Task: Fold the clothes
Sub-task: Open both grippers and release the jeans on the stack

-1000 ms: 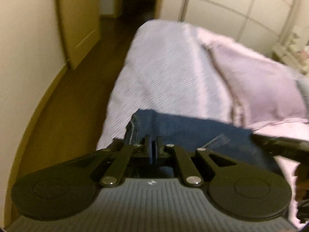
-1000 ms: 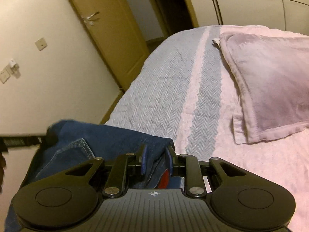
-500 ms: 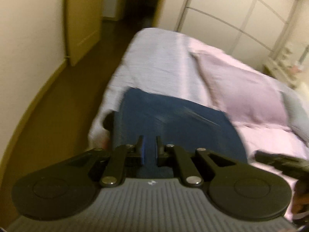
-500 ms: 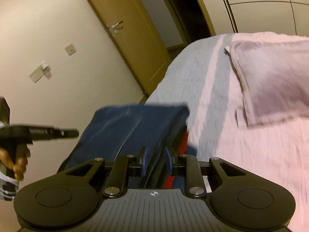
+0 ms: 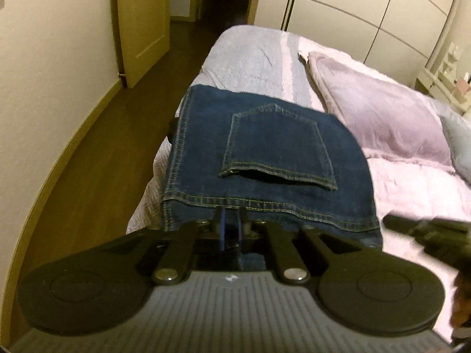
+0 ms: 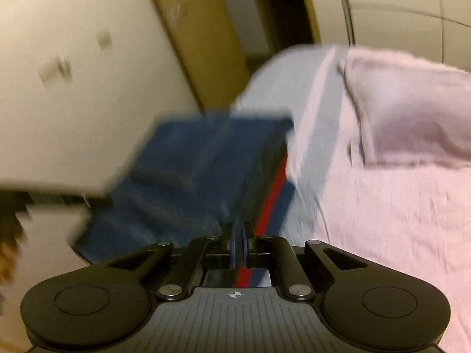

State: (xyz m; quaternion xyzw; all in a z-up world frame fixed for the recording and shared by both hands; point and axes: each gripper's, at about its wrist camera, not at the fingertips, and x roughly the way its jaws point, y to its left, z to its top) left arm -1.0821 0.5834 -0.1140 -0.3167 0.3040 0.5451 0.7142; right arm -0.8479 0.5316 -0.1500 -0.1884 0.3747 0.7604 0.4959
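The folded jeans (image 5: 265,158) are lying flat on the near left part of the bed (image 5: 253,56), back pocket (image 5: 279,144) facing up, waistband edge toward the camera. 1 second ago the denim was bunched and hanging in front of the left camera; 0.5 seconds ago it was spread but blurred. Now it is resting sharp and level in the left wrist view.

The left gripper (image 5: 231,229) is sitting at the near waistband edge, its 2 fingers (image 5: 222,231) narrowly apart with denim passing between them; whether they are pinching the cloth cannot be told. The right gripper (image 6: 239,235) is showing its fingers drawn close together around a thin layer at the jeans' right edge, where a red strip (image 6: 272,194) is showing. The right wrist view is heavily motion-blurred, unlike 1 second ago.

A pink pillow (image 5: 382,117) is lying to the right of the jeans, not touching them. A wooden door (image 5: 141,23) is standing at far left.
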